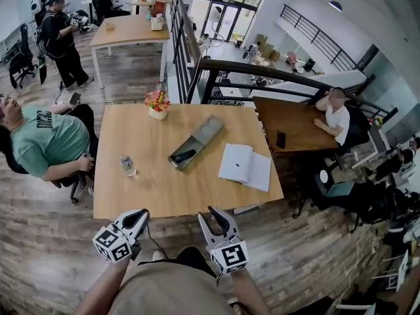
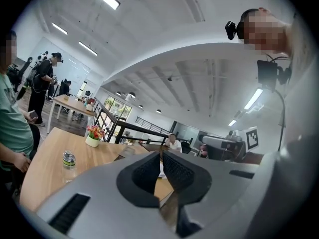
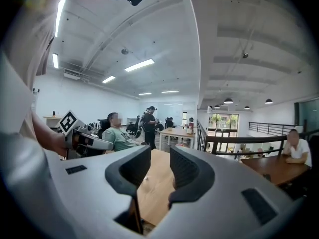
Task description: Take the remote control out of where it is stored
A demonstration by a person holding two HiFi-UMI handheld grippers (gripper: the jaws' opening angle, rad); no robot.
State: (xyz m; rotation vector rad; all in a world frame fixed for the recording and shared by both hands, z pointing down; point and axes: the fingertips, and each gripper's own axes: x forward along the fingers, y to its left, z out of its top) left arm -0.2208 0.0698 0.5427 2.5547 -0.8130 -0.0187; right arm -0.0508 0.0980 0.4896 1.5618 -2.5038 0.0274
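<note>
The remote control point(image 1: 185, 155) lies in the near-left half of an open grey case point(image 1: 209, 129) at mid-table, its long axis running near-left to far-right. Both grippers hang off the table's near edge. The right gripper point(image 1: 209, 214), jaws apart and empty, looks slightly nearer. The left gripper point(image 1: 142, 213) has its jaws closed on nothing.

- Two grippers: left gripper point(image 1: 139, 216), right gripper point(image 1: 215, 216).
- One remote point(image 1: 184, 155), in one box point(image 1: 209, 131).
- One bottle point(image 1: 127, 165).
- One flower pot point(image 1: 157, 104).
- One open book point(image 1: 245, 167).
- One phone point(image 1: 281, 140).
- At least three tables: near table point(image 1: 164, 192), side table point(image 1: 295, 118), far table point(image 1: 128, 28).
- At least four people: person in green point(image 1: 46, 142), person in white point(image 1: 338, 120), person in black point(image 1: 62, 39), person seated far back point(image 1: 105, 5).
</note>
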